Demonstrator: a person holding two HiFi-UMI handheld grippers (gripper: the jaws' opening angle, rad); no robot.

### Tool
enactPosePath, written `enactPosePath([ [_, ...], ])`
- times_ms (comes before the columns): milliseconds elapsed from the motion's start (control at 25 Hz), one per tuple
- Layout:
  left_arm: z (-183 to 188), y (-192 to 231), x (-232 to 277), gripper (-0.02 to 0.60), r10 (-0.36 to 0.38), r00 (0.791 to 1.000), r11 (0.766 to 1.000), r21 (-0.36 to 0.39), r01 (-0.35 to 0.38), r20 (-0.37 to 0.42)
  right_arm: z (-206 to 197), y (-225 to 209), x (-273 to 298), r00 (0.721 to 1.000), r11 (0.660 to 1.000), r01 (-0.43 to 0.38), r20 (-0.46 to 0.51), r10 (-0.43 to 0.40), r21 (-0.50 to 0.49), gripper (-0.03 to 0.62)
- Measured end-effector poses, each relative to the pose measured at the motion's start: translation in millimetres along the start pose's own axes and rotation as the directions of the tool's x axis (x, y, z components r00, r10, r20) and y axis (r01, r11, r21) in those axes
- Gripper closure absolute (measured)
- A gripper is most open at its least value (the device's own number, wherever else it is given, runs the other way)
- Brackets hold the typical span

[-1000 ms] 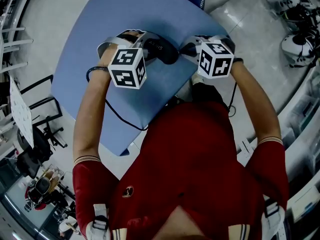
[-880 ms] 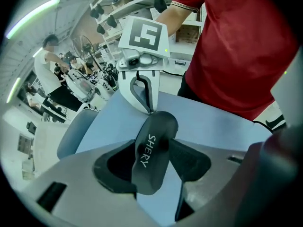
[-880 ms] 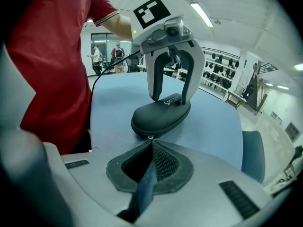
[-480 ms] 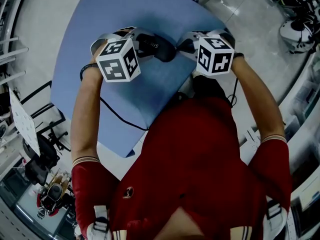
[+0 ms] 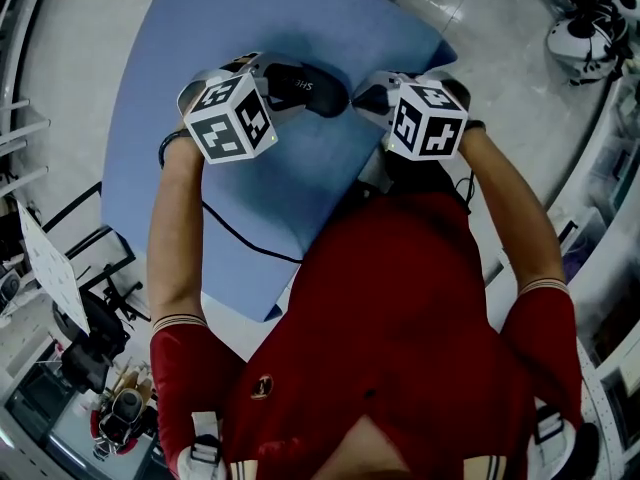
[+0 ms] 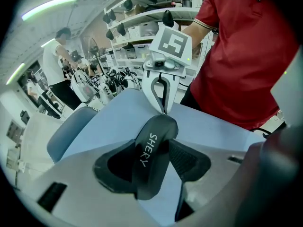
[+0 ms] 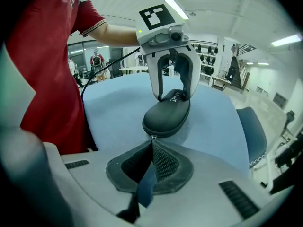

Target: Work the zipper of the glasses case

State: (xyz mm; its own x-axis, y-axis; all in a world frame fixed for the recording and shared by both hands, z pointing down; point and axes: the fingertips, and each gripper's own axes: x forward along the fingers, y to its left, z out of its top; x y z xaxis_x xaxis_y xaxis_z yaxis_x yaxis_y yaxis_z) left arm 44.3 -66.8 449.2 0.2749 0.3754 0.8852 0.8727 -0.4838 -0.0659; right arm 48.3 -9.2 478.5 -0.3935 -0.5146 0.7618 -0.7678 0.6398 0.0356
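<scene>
We read one word: SHERY
We find it in pale capitals along the lid of the dark glasses case [image 6: 152,162], clearest in the left gripper view, partly hidden elsewhere

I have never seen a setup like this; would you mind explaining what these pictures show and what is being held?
A person in a red shirt holds a two-jaw gripper in each hand; no robot is involved. One picture comes from a head camera looking down; the other two from cameras riding on the grippers. On the blue table lies a black glasses case. The left gripper clamps it, and the right gripper, jaws shut, pinches its zipper pull.
</scene>
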Motion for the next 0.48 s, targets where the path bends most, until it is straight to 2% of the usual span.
enactPosePath([
  [280,1.0,-3.7,-1.4,0.377,0.026,0.998,1.0,-0.019,-0.025,0.048,6.7,14.9,4.3,0.997,0.988,0.082,0.002,-0.083,0.133,0.595],
  [480,-3.3,-4.0,-1.0,0.377,0.053,0.995,0.998,-0.05,-0.049,0.079,12.0,18.6,12.9,0.987,0.957,0.158,-0.002,-0.162,0.242,0.595],
])
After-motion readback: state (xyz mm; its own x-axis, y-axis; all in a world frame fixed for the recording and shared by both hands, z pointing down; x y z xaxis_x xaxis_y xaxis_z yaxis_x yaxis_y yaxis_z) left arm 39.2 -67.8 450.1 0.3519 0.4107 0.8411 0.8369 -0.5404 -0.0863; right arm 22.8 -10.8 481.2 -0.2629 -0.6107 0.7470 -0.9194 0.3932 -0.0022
